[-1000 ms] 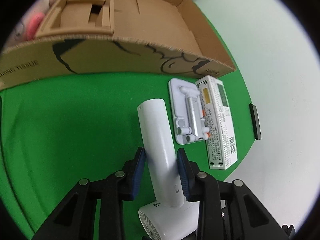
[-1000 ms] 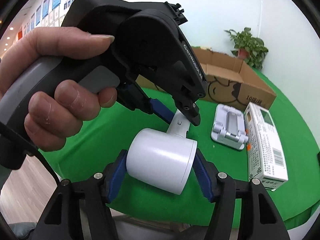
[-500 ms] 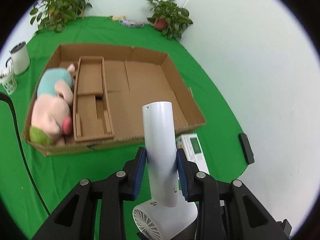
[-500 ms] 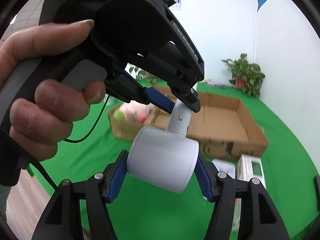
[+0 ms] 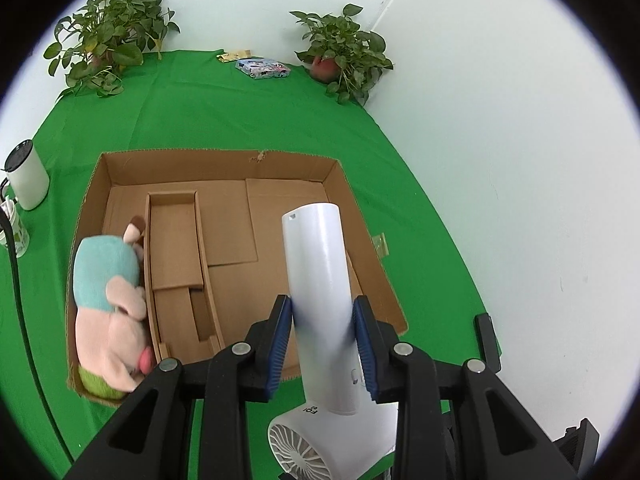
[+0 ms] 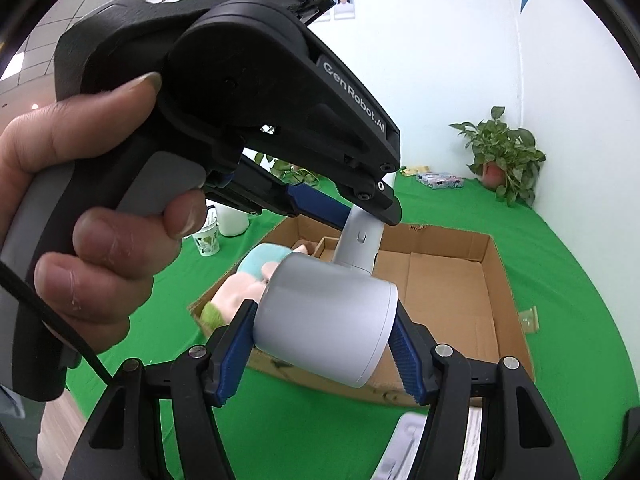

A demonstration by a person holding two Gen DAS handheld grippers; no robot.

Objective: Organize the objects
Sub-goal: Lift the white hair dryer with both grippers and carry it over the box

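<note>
Lifted: hair dryer (image 5: pixel 316 276) | green cloth (image 5: pixel 224 120) (white walls) | cardboard box (image 5: pixel 360 216) below

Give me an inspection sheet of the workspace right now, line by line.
Surface: green cloth over the table.
Job's things: white hair dryer held above the cardboard box; plush toy in the box's left compartment.
Clutter: white canister, patterned cup, colourful packet, small dark device.
Claws: left claw shut on the dryer's handle; right claw shut on its barrel.
Cables: black cable on the cloth.
Surroundings: white walls, potted plants.
</note>
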